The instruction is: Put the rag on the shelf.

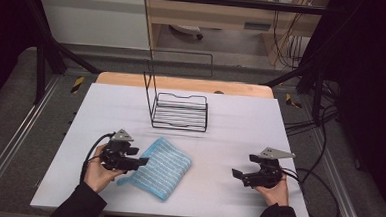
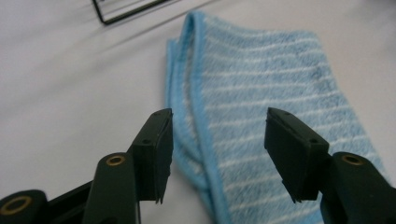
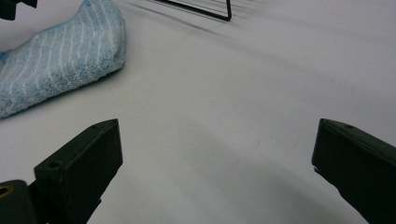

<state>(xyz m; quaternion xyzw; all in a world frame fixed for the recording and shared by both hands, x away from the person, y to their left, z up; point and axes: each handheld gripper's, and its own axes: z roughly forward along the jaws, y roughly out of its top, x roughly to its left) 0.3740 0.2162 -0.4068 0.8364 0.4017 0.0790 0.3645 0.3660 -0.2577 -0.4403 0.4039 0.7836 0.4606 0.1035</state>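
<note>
**Blue towel folded on table, both grippers free**

Blue striped towel [image 1: 158, 168] lies folded on the white table [image 1: 230, 125], before the wire rack [image 1: 180, 112]. Left gripper [image 1: 141, 156] at its edge, jaws apart, gripping nothing. Right gripper [image 1: 237, 174] well apart, jaws wide, empty.

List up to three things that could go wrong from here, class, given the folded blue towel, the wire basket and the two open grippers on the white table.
1. The left gripper has its jaws open over the folded towel edge; closing there might catch just the top layer, so the fold could fall open.
2. The wire basket looks light; a towel dragged against it might push it along the table.
3. The right gripper sits apart from the towel, so a one-sided lift may let it sag.
</note>
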